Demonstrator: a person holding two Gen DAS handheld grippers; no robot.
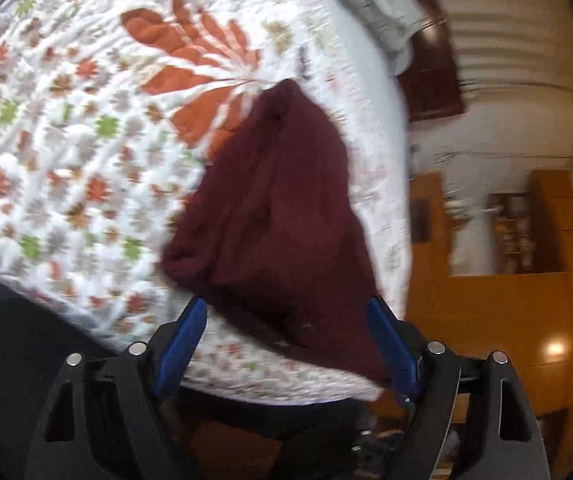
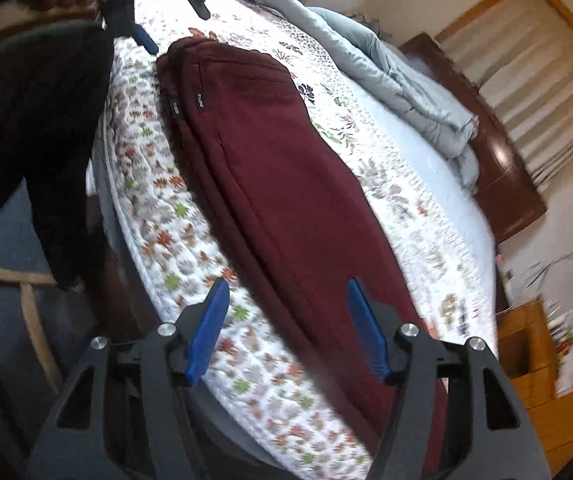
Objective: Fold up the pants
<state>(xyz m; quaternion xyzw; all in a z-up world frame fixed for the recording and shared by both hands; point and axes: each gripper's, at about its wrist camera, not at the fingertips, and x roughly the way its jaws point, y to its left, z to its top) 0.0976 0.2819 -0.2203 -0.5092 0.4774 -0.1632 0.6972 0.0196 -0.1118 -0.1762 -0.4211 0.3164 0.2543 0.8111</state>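
Observation:
Dark maroon pants lie flat on the bed, folded lengthwise with one leg on the other, waistband at the far end in the right wrist view. They also show in the left wrist view, seen from the waistband end. My left gripper is open and empty just above the near edge of the pants; it also shows at the far waistband end in the right wrist view. My right gripper is open and empty above the leg end of the pants.
The bed has a white quilt with a leaf pattern. A grey folded duvet lies along the far side by the dark headboard. The person's dark sleeve is at the left. Wooden furniture and floor lie beyond the bed edge.

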